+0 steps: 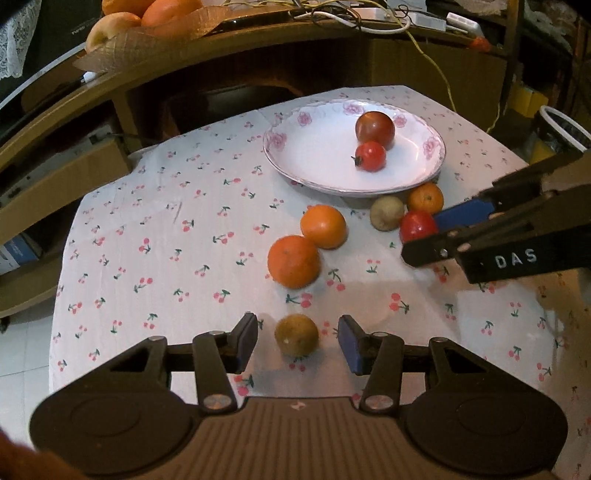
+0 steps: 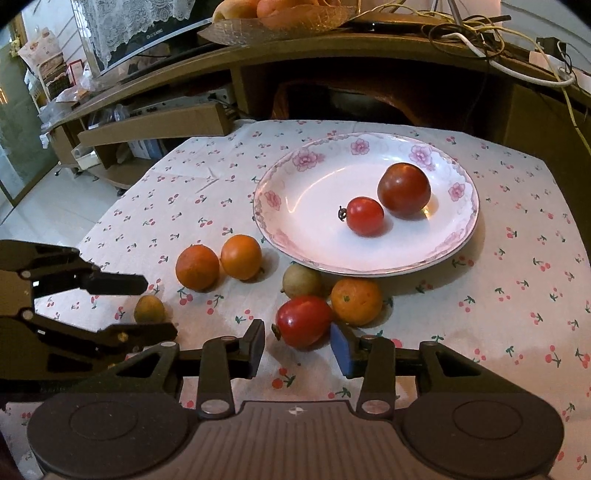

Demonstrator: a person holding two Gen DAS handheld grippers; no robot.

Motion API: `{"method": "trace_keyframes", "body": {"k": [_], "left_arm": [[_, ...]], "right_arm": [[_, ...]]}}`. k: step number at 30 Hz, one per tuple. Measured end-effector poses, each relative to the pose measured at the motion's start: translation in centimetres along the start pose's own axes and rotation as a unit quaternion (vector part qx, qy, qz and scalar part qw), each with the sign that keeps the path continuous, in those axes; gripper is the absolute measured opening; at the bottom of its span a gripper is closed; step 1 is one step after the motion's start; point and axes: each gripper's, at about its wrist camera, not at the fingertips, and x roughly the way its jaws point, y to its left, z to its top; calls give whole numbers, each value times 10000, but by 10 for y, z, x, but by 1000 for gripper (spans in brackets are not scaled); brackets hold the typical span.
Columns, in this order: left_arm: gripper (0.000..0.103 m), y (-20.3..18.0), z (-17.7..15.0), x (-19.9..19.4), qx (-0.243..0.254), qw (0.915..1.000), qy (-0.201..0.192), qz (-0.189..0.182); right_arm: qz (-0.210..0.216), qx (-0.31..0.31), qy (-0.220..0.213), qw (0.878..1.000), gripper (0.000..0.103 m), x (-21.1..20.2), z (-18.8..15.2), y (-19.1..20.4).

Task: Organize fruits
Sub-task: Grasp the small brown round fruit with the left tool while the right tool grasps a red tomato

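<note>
A white floral plate (image 1: 314, 162) (image 2: 306, 206) holds a dark red tomato (image 1: 375, 127) (image 2: 404, 190) and a small red tomato (image 1: 370, 156) (image 2: 365, 216). My left gripper (image 1: 298, 341) (image 2: 155, 306) is open with a small brown fruit (image 1: 296, 335) (image 2: 149, 308) between its fingers. My right gripper (image 2: 298, 345) (image 1: 424, 236) is open around a red tomato (image 2: 303, 321) (image 1: 418, 226). Two oranges (image 1: 293, 261) (image 1: 323, 226) (image 2: 197, 266) (image 2: 241, 257) lie left of the plate. A third orange (image 1: 425, 198) (image 2: 356, 301) and a greenish fruit (image 1: 387, 213) (image 2: 301, 282) lie by the plate's near rim.
The table carries a white cherry-print cloth (image 1: 166, 240) (image 2: 498, 295). Behind it stands a wooden cabinet (image 1: 258, 62) (image 2: 369, 74) with a fruit basket (image 1: 147, 33) (image 2: 288, 16) and cables on top. The floor drops off at the table's left edge.
</note>
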Motion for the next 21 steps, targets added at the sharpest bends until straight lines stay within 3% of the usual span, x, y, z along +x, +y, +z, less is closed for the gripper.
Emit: {"method": "trace_keyframes", "body": {"k": [6,14,21], "left_arm": [[50,-5,-3,0,87,9999,-28,109],[31,-6,-2,-2,91,9998,-147,133],[31,-9,-2,-4,108,9997,-218,-29]], "right_arm": [[-43,-30,-37,10000,44,0,-1,2],[-151,-111,-88,9998,42,1,-2,5],[-273,-112,-86,9995,43,-1,-3,5]]}}
